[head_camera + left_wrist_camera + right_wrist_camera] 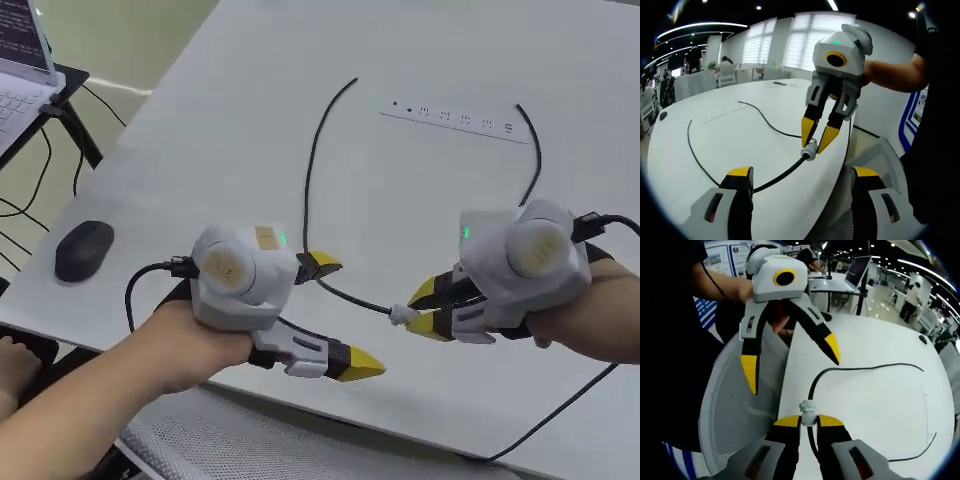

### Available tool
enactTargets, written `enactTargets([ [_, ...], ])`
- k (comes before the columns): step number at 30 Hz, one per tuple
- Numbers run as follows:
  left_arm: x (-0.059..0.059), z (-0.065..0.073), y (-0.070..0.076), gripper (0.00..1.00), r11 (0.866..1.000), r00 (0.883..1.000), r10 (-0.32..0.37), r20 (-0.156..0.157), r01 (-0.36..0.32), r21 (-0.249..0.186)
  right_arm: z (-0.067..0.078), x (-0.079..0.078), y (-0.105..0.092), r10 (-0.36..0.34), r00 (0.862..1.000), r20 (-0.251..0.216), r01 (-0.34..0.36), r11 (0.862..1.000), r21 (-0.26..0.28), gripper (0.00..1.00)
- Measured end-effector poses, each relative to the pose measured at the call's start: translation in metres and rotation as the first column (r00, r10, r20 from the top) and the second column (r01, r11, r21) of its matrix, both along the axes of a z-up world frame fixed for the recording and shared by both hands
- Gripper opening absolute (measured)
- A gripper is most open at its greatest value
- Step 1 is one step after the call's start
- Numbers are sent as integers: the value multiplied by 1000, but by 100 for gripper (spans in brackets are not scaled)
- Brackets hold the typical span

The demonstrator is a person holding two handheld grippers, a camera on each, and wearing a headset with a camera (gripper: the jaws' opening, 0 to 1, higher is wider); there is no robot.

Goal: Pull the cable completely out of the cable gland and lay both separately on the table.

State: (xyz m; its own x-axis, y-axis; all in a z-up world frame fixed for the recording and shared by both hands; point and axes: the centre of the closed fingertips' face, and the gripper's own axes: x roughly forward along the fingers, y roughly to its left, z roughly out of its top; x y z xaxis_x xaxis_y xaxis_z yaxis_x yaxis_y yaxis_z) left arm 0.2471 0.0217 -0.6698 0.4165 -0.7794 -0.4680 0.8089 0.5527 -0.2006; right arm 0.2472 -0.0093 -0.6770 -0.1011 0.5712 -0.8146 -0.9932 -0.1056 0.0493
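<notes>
Right tool (412, 310) clenched on cable gland (402, 315): small, white, hard plastic knob, near front edge of desk (200, 140). Left tool (355, 315) wide open beside cable (308, 185). Cable thin, black, smooth, light, bendy; loops across desk. Might slip, so pinch close beside gland, pull straight.

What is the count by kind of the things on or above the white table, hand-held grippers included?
left hand-held gripper, right hand-held gripper: 2
cable: 1
cable gland: 1
power strip: 1
mouse: 1
Total: 6
</notes>
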Motion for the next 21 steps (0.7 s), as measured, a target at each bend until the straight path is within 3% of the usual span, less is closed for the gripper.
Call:
enactTargets([
  [6, 3, 4, -8, 76, 1000, 1000, -29, 11, 29, -2, 9, -4, -2, 28, 999, 20, -28, 1000, 2, 7],
  [12, 5, 10, -18, 64, 997, 997, -69, 26, 70, -43, 13, -6, -2, 42, 999, 25, -42, 999, 5, 7],
  [21, 4, 3, -27, 51, 993, 994, -111, 19, 111, -37, 9, -7, -3, 61, 998, 33, -61, 998, -7, 7],
])
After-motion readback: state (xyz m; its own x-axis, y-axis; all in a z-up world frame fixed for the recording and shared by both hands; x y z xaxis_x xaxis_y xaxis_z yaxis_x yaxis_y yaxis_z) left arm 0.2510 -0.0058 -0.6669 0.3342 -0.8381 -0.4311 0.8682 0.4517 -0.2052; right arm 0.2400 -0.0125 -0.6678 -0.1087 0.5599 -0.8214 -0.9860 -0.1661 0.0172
